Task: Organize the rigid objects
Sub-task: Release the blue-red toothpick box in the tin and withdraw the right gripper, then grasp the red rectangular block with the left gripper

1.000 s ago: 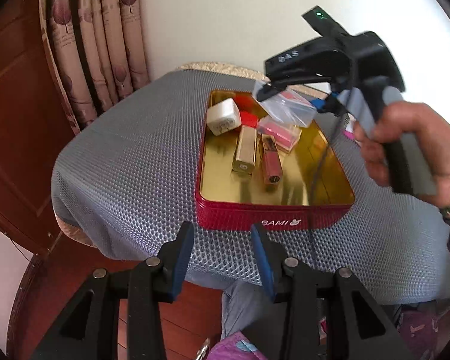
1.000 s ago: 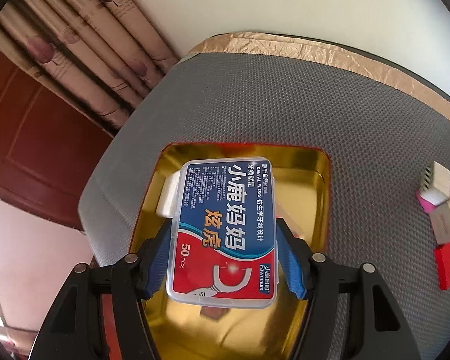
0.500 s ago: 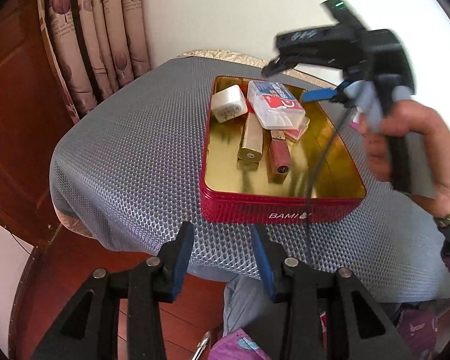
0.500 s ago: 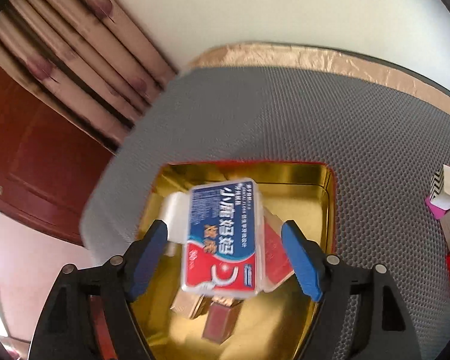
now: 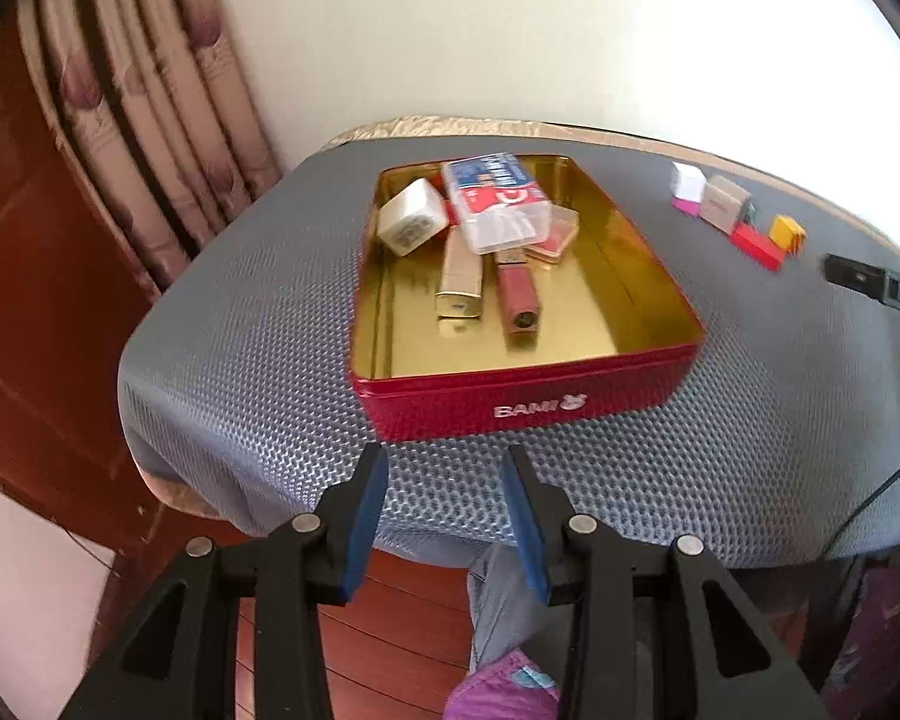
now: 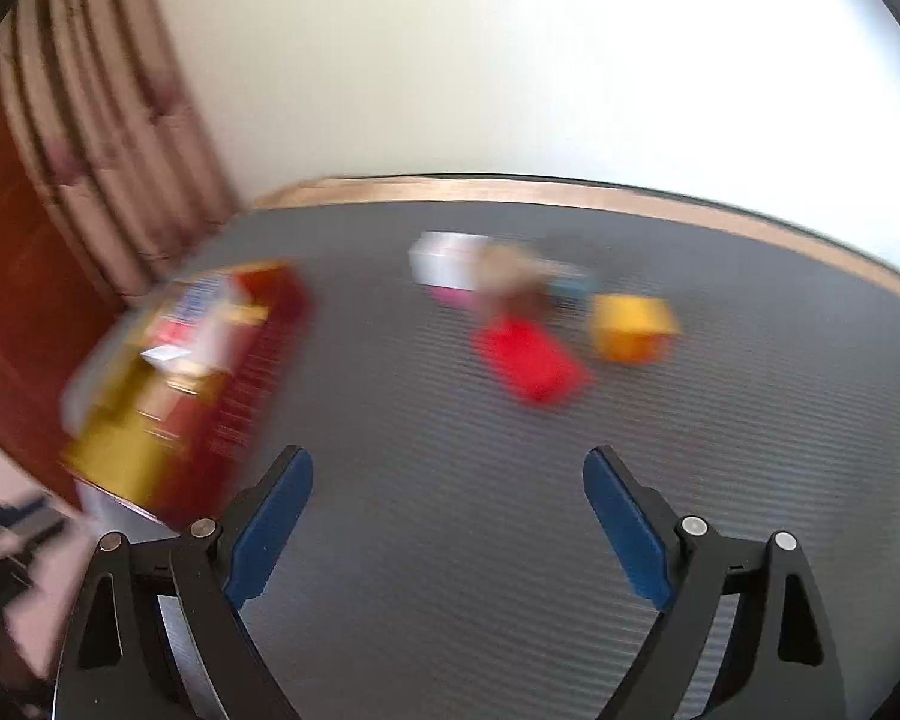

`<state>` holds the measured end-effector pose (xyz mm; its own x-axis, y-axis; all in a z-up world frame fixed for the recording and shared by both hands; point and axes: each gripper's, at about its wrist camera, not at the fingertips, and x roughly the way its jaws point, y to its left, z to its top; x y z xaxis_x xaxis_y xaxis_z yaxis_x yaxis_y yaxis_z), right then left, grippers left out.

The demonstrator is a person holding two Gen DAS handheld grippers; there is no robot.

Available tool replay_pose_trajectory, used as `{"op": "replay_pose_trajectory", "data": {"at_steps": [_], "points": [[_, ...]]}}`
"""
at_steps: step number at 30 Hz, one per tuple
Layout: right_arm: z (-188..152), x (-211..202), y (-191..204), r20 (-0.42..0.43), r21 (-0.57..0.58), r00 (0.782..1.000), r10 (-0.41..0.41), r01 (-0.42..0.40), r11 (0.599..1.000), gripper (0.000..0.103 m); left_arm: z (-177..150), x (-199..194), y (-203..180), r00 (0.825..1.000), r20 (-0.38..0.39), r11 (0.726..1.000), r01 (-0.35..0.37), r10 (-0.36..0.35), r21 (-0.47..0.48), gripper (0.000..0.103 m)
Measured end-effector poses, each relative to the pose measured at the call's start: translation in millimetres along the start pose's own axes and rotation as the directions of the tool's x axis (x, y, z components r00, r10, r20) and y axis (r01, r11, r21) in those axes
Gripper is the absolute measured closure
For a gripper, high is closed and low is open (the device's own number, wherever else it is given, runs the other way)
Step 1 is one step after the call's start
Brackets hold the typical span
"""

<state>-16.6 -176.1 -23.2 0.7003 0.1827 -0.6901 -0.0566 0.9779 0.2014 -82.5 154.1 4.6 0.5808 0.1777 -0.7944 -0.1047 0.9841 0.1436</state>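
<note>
Atop items inside red tin (image 5: pixel 528 402): clear floss box (image 5: pixel 498 201), tilted.

Your tin (image 5: pixel 528 405) — glossy red outside, mirror-gold metal inside. Surface (image 5: pixel 240 360) under it: grey textured mesh cloth, matt. Floss box (image 5: pixel 498 204) — clear shiny plastic. Curtain (image 5: pixel 150 120): soft patterned fabric.

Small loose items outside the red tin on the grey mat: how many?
5 visible: white box farthest back on a flat pink piece, beige box beside them, flat red box nearest, yellow cube rightmost. A dark item behind the beige box may be hidden.
</note>
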Motion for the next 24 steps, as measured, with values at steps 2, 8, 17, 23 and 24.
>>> {"op": "replay_pose_trajectory", "data": {"at_steps": [2, 8, 17, 23, 24], "points": [[-8.1, -10.0, -31.4, 0.02, 0.002, 0.996, -0.082, 0.082, 0.997, 0.012, -1.7, -2.1, -10.5, 1.0, 0.013, 0.999, -0.011, 0.01, 0.039, 0.063], [-22.3, -18.2, -111.5, 0.027, 0.058, 0.962, -0.271, 0.269, 0.961, 0.005, -2.2, -10.3, -59.6, 1.0, 0.022, 0.985, 0.015, -0.019, 0.17, 0.063], [-35.6, -15.4, -162.7, 0.038, 0.179, 0.971, -0.235, 0.225, 0.958, 0.001, 53.7, -3.6, -139.1, 0.957, -0.074, 0.936, 0.288, -0.279, 0.2, 0.063], [-36.4, -16.9, -165.4, 0.06, 0.157, 0.981, -0.186, 0.174, 0.972, 0.001, 94.4, 46.4, -177.9, 0.923, -0.191, 0.931, 0.355, -0.335, 0.085, 0.063], [-36.8, -18.1, -167.4, 0.067, 0.158, 0.982, -0.175, 0.163, 0.974, 0.001, 104.9, 59.3, -184.5, 0.906, -0.215, 0.924, 0.38, -0.364, 0.038, 0.063]]}}
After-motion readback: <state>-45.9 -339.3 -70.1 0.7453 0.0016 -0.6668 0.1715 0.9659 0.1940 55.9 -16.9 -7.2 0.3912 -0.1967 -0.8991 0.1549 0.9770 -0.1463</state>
